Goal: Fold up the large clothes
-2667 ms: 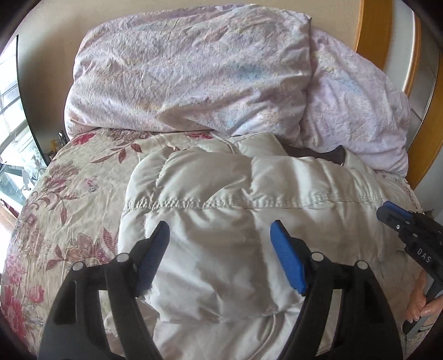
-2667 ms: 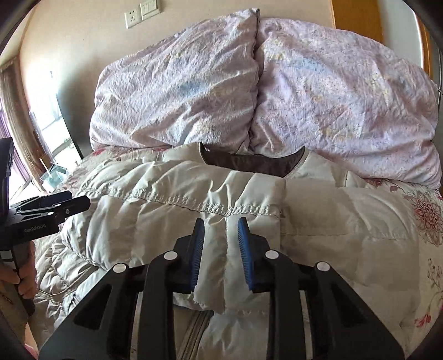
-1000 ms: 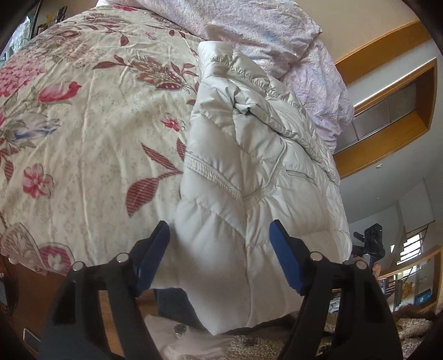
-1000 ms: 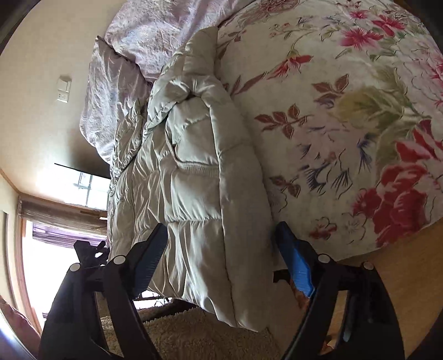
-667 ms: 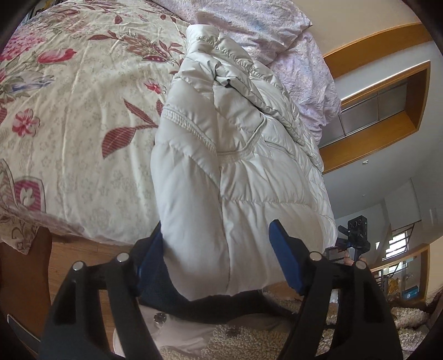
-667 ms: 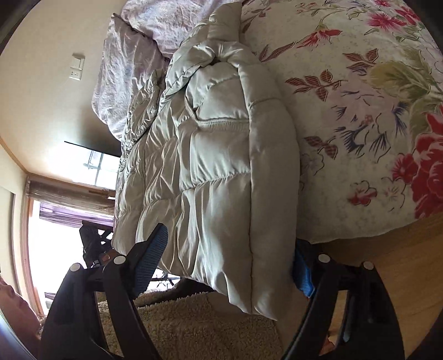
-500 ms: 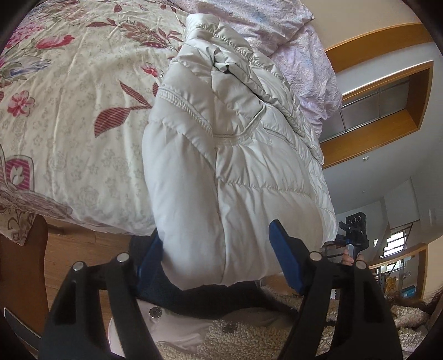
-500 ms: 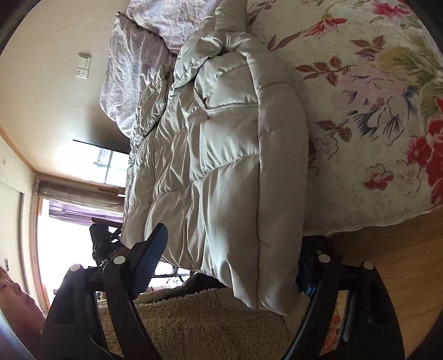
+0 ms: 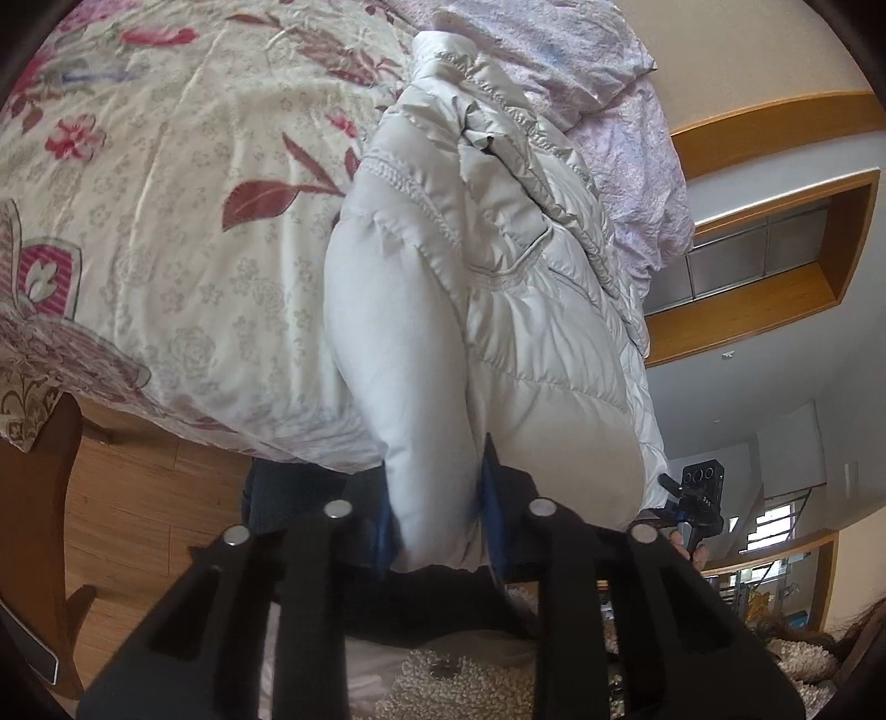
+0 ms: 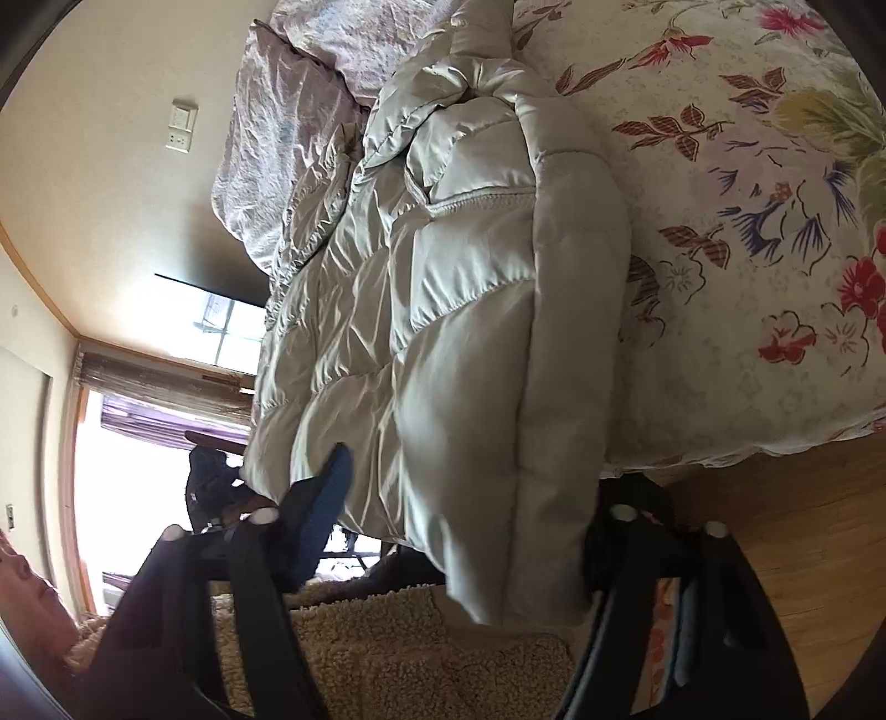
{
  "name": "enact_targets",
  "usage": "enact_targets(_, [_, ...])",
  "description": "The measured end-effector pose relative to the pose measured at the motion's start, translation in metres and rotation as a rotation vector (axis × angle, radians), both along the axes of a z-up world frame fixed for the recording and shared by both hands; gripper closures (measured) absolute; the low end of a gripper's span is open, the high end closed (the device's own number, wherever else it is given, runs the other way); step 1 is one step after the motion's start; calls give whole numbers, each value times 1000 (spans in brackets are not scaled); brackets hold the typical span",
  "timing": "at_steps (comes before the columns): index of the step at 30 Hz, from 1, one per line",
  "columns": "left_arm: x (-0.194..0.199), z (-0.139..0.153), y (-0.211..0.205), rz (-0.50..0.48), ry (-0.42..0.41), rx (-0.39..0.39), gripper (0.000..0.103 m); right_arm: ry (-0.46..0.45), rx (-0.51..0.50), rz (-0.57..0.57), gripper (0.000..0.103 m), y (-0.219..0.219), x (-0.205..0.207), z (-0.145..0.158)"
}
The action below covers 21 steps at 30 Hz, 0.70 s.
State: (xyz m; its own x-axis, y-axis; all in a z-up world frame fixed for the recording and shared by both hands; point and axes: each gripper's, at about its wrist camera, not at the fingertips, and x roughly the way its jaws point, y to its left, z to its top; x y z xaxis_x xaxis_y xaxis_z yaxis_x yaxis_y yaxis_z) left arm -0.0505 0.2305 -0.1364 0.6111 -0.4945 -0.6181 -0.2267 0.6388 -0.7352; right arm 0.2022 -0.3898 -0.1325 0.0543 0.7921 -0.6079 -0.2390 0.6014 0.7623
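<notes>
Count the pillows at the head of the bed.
2. One lilac pillow lies at the head of the bed beyond the jacket; a second pillow sits beside it, toward the wooden frame. The jacket may hide more.

Jacket [image 9: 487,310] is hanging over the bed edge, filling the space between the left gripper [image 9: 434,515] pads and bulging between the spread right gripper [image 10: 470,531] fingers. Bedspread [image 9: 166,232] left of it is lying bare. Pillows [image 9: 581,83] are blocking the far end. Wood floor [image 10: 803,498] is showing open below; shaggy rug [image 10: 398,653] is underneath.
</notes>
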Motion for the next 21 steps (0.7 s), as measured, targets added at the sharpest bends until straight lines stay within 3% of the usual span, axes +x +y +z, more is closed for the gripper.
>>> enact_targets(3, [1, 21, -4, -1, -37, 71, 87, -32, 1, 1, 73, 0, -2, 9])
enact_targets(6, [2, 43, -3, 15, -82, 110, 88, -73, 2, -6, 79, 0, -4, 22])
enact_targets(11, [10, 73, 2, 66, -156, 149, 88, -209, 17, -39, 82, 8, -7, 51])
enact_targets(17, [23, 95, 13, 159, -230, 134, 88, -460, 71, -144, 82, 13, -7, 93])
enact_targets(21, [40, 111, 21, 229, -285, 117, 88, -557, 111, -240, 82, 14, 5, 113])
